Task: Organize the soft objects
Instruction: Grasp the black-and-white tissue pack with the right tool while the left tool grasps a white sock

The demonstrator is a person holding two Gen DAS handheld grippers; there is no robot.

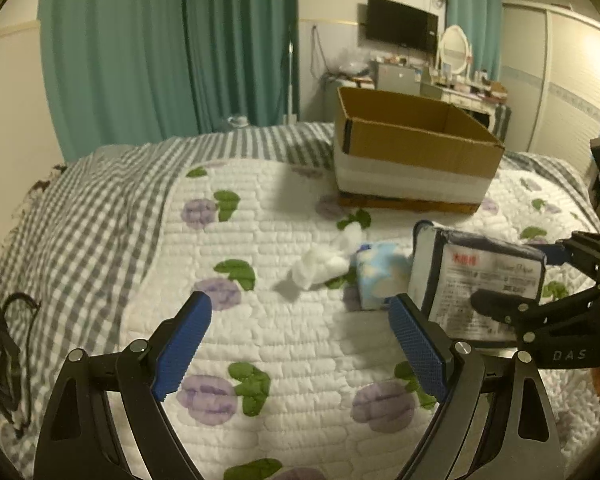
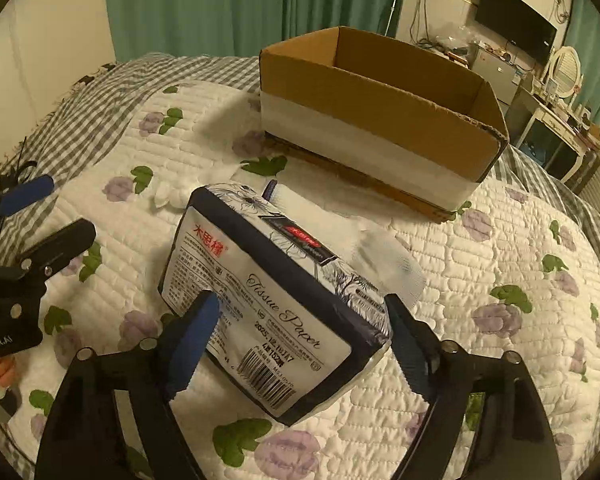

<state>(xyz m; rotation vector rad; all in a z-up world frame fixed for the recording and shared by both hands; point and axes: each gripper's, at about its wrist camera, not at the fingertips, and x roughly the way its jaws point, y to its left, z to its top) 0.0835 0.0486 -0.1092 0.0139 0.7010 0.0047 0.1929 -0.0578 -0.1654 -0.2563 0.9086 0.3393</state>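
Right claw [image 2: 302, 334] straddled a glossy plastic tissue paper pack [image 2: 274, 304] on the quilted floral bedspread [image 2: 480, 320]; whether its ribbed blue pads pressed the pack, couldn't tell. Left claw [image 1: 300, 344] hung spread wide, nothing between its pads. Fluffy white cotton wad [image 1: 320, 266] and small pale-blue soft pack [image 1: 374, 276] lay beside the big pack. Open rectangular cardboard box [image 2: 380, 120] stood behind.

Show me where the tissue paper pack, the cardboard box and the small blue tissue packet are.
tissue paper pack [image 2: 276, 304]: right wrist view, on its printed label face.
cardboard box [image 2: 372, 120]: right wrist view, on its near outer wall.
small blue tissue packet [image 1: 376, 276]: left wrist view, on its front face.
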